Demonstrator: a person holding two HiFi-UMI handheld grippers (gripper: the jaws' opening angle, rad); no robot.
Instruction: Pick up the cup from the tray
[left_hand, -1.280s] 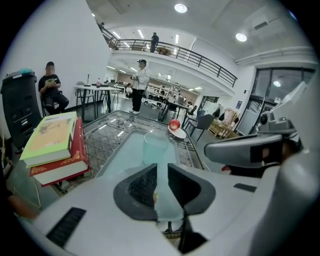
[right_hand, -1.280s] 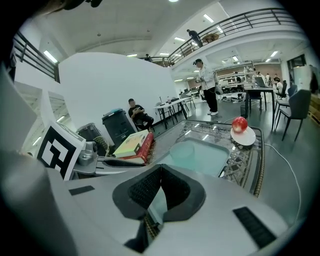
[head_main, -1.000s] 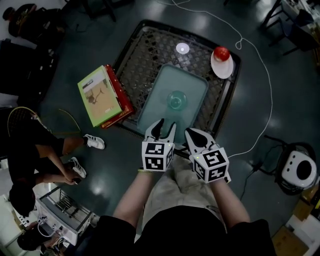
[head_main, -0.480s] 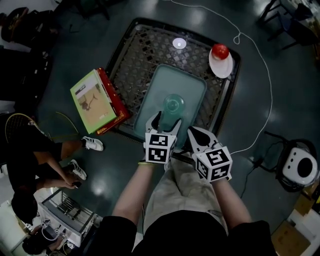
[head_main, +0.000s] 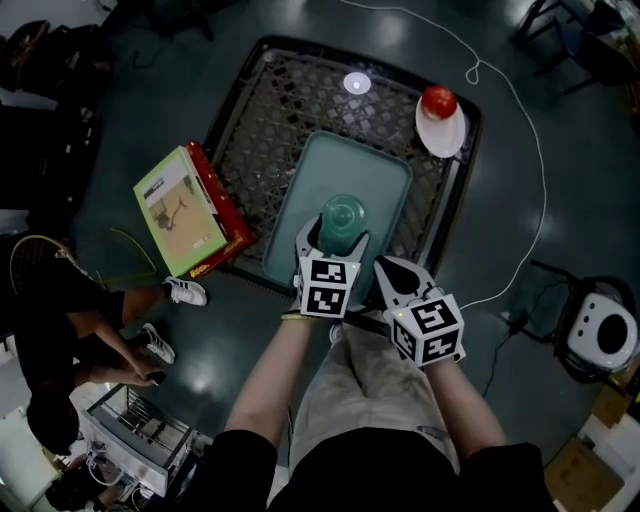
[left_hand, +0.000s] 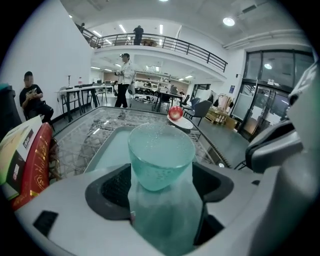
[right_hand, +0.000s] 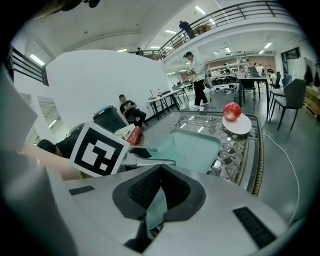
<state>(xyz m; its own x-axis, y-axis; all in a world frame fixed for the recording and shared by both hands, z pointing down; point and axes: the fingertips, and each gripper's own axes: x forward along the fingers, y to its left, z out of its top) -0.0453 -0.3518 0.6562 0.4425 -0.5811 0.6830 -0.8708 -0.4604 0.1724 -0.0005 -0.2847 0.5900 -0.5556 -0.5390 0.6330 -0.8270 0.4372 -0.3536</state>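
Left gripper (head_main: 337, 232) reached forward, tilted down; jaws just opened wide, flanking one upright cup (head_main: 343, 213) on one tray (head_main: 385, 175). Right gripper (head_main: 392, 268) held back, jaws together. One apple (head_main: 438, 101), two books (head_main: 185, 210).

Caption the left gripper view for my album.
Left gripper, jaws just opened wide, with the green cup between them on the tray; apple behind.

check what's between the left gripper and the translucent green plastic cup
Nothing: the left gripper view shows the cup between the left gripper's jaws, which have just been opening.
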